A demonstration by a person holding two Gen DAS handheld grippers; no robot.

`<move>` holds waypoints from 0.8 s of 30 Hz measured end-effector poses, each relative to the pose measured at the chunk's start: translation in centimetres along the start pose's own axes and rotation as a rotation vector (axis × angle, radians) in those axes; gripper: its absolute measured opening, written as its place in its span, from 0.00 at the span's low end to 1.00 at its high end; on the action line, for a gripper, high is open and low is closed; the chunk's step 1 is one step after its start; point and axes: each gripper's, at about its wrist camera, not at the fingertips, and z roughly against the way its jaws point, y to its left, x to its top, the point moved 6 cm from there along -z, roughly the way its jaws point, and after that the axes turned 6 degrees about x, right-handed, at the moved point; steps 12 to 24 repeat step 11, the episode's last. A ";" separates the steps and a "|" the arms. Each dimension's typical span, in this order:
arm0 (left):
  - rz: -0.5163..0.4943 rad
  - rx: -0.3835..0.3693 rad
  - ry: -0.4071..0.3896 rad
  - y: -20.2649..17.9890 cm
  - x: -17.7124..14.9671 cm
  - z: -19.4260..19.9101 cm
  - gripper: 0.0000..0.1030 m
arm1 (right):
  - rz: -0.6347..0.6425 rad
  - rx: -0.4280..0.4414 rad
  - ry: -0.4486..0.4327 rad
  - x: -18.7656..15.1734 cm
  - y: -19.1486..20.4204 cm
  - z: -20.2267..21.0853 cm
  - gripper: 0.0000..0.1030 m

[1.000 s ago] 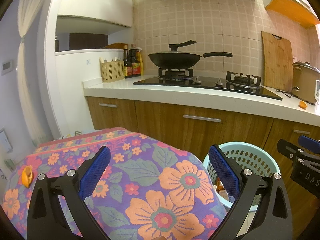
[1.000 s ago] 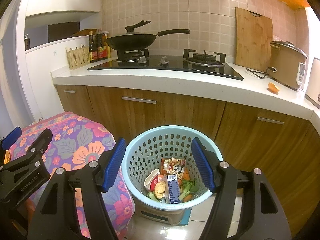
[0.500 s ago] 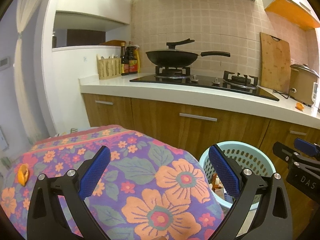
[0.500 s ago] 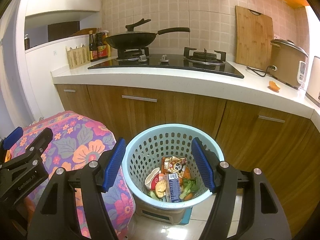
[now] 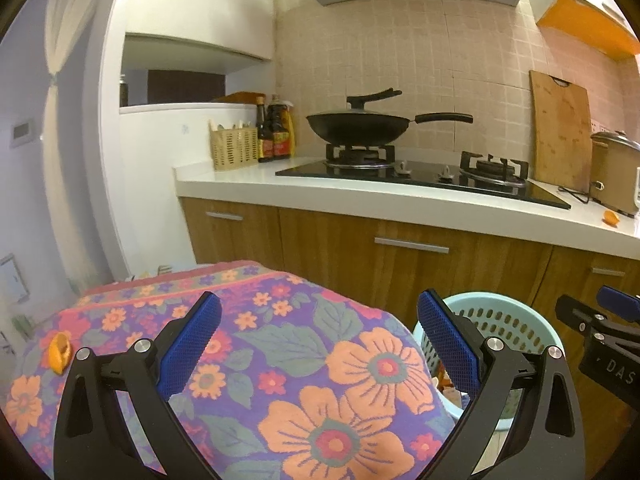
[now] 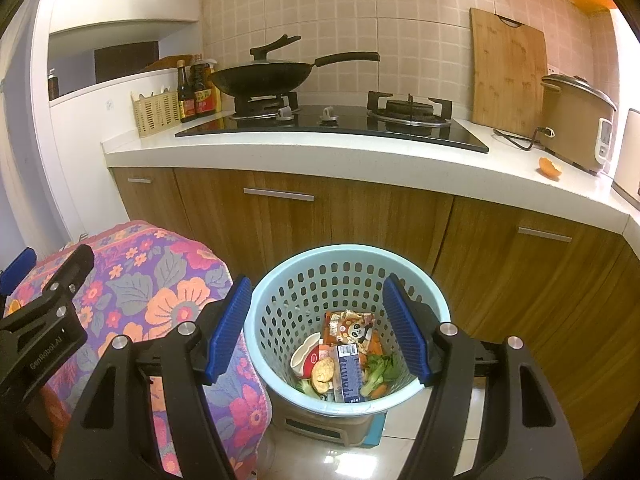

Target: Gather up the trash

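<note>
A light blue perforated basket [image 6: 280,304] stands on the floor by the cabinets and holds wrappers, a carton and vegetable scraps [image 6: 346,356]. My right gripper [image 6: 318,330] is open and empty above it. My left gripper [image 5: 320,344] is open and empty over a floral-cloth table [image 5: 280,352]. An orange peel [image 5: 60,352] lies at the cloth's left edge. Another orange peel [image 6: 550,167] lies on the white counter near the rice cooker; it also shows in the left wrist view [image 5: 611,217]. The basket shows at the right in the left wrist view [image 5: 492,320].
A wok [image 6: 262,76] sits on the black gas hob [image 6: 332,128]. Sauce bottles [image 6: 198,94] and a wicker holder [image 6: 156,114] stand at the counter's left. A wooden board [image 6: 508,76] leans on the tiled wall beside a rice cooker [image 6: 576,120]. Wooden cabinet doors [image 6: 340,220] run below.
Both grippers have risen and tilted slightly, so the counter and basket sit a little lower in view. Both stay open and empty.
</note>
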 end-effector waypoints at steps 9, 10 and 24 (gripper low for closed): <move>-0.005 -0.017 0.039 0.0 -0.1 -0.3 0.93 | 0.009 -0.003 -0.003 0.0 0.2 0.1 0.62; -0.004 -0.018 0.040 0.0 -0.1 -0.4 0.93 | 0.007 -0.002 -0.002 0.0 0.2 0.1 0.62; 0.000 -0.020 0.043 0.1 -0.1 -0.4 0.93 | 0.005 -0.002 -0.001 -0.1 0.2 0.1 0.62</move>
